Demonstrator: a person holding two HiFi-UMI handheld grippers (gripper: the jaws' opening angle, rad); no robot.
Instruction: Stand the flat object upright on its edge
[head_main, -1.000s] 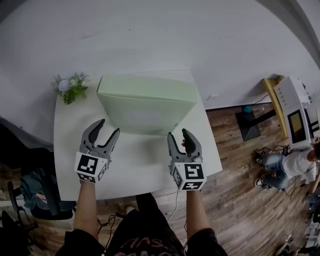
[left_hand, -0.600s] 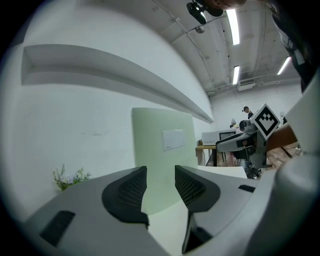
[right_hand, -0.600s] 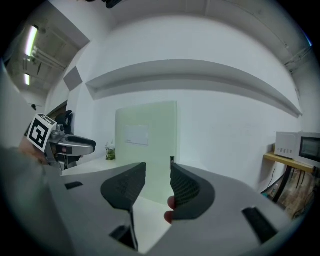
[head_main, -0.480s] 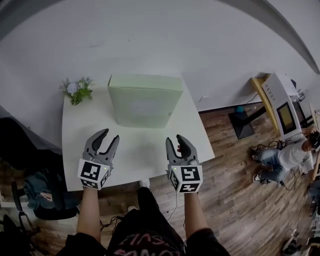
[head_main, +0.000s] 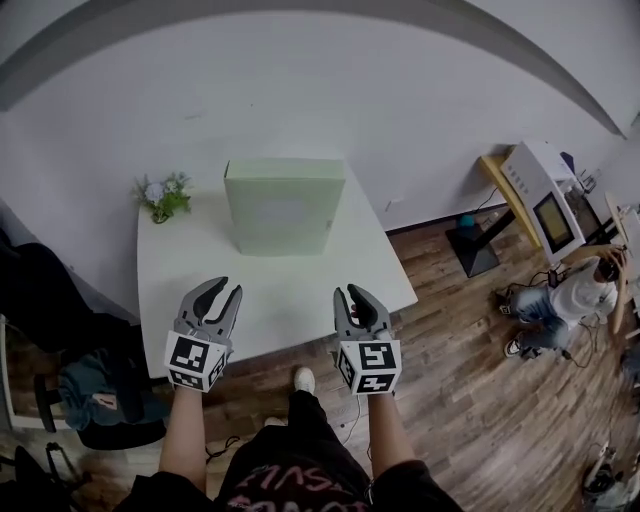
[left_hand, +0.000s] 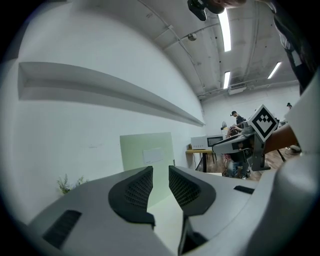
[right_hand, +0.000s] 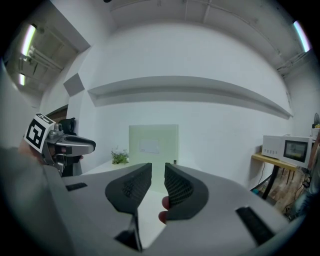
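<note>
Beneath the right tool (right_hand: 158, 168), a fingertip (right_hand: 163, 216) indistinct in the head view

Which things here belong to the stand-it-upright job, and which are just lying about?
Job: green flat box, upright on its edge on the white table; left claw and right claw, both just closing, nothing between them.
Lying about: small plant on the table; white appliance; seated person.
</note>
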